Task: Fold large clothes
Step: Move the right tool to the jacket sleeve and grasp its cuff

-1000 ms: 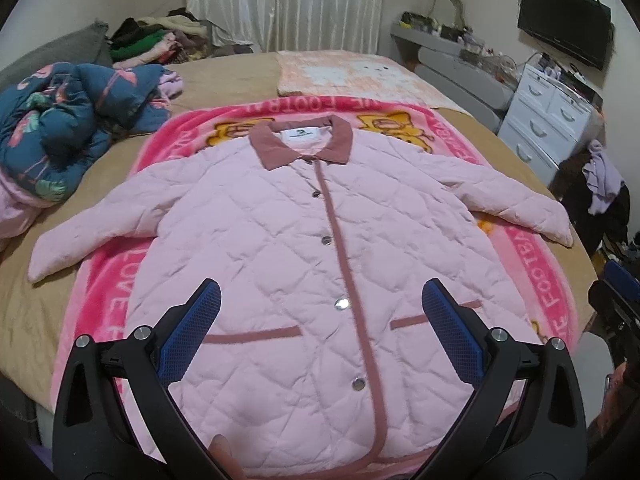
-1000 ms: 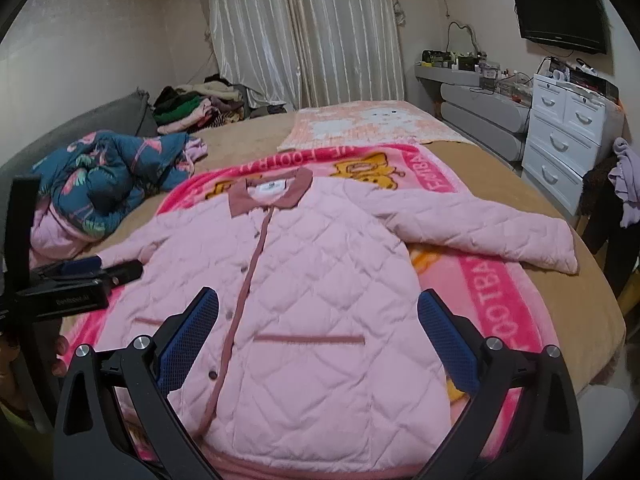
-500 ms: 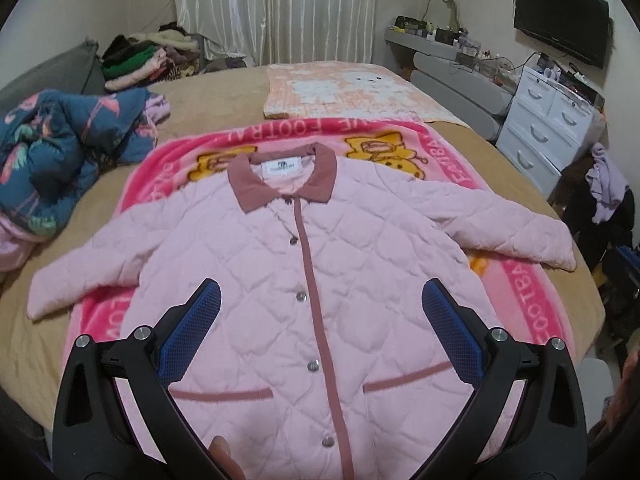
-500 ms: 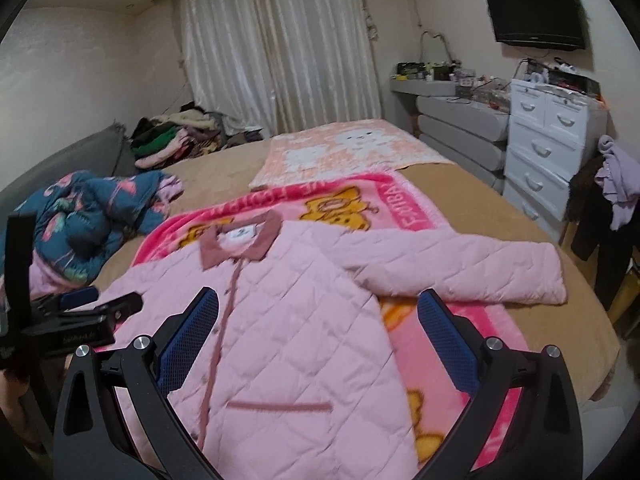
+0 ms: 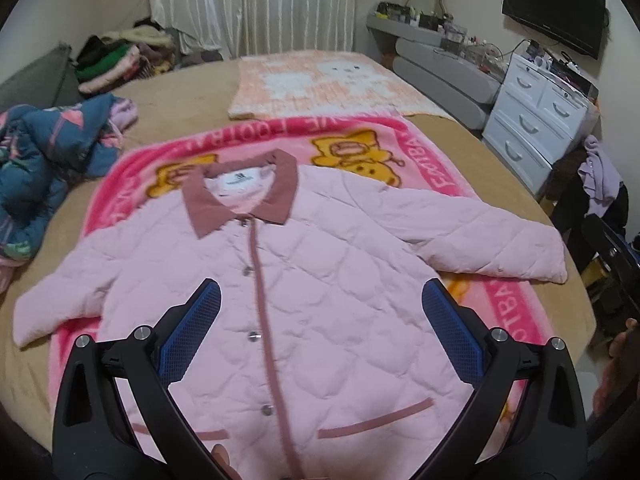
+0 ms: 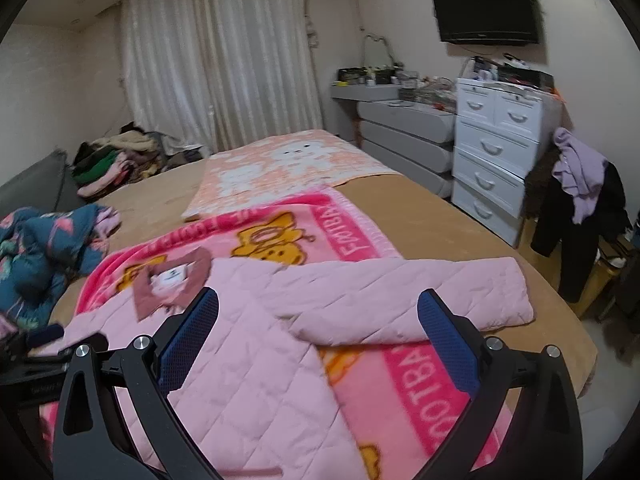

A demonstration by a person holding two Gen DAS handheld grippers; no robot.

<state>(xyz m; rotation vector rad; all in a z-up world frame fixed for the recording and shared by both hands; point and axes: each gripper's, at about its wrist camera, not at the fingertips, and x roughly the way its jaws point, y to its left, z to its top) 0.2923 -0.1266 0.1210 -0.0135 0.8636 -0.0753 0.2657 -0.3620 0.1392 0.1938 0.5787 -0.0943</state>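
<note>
A pink quilted coat (image 5: 320,272) with a dusty-rose collar lies flat and buttoned, sleeves spread, on a pink cartoon blanket (image 5: 404,136) on the bed. My left gripper (image 5: 320,320) hovers open above the coat's middle, nothing between its blue pads. My right gripper (image 6: 318,328) is open too, held above the coat's (image 6: 260,380) right shoulder, facing its right sleeve (image 6: 420,296). At the left edge of the right wrist view the left gripper (image 6: 46,338) shows, low over the coat's far side.
A blue floral quilt (image 5: 44,156) is bunched on the bed's left side. An orange-and-white blanket (image 5: 328,80) lies beyond the pink one. White drawers (image 6: 496,152) and a clothes-draped chair (image 6: 580,208) stand to the right. Piled clothes (image 6: 116,156) sit by the curtain.
Both grippers have risen and tilted up toward the far end of the bed; the right one has swung rightward toward the right sleeve. The coat lies as before.
</note>
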